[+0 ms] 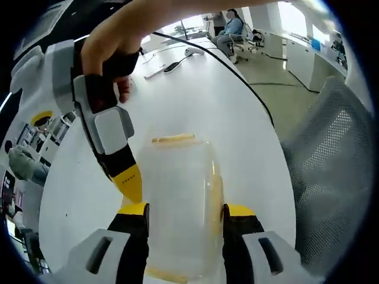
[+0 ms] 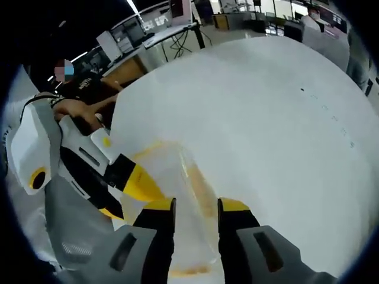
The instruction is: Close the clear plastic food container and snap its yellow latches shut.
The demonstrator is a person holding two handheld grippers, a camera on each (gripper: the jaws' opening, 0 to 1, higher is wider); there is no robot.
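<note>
Clear plastic container with yellow latches sits on a white bench, seen from both claws at once. In the left gripper view, the left claw rises from the bottom edge with its two black, yellow-tipped jaws spread wide on either side of the container, one jaw against each long side; it seems to grip the container, though the contact is hard to judge through the clear plastic. A yellow latch lies along the container's far short edge, another runs down its right side, and a third shows at the near bottom edge. Just to the left, the right claw reaches down with a yellow tip beside the container's left wall, held by a person's hand.

In the right gripper view, the right claw has its jaws close together with a narrow gap, straddling the container's clear wall and a yellow latch; whether it is pinching the wall cannot be told. The left claw enters from the left, its yellow tip touching the container.

Farther off in the left gripper view, a black cable curves across the bench, a mesh chair stands beside the bench on the right, and a seated person is well away at the far end of the room.
</note>
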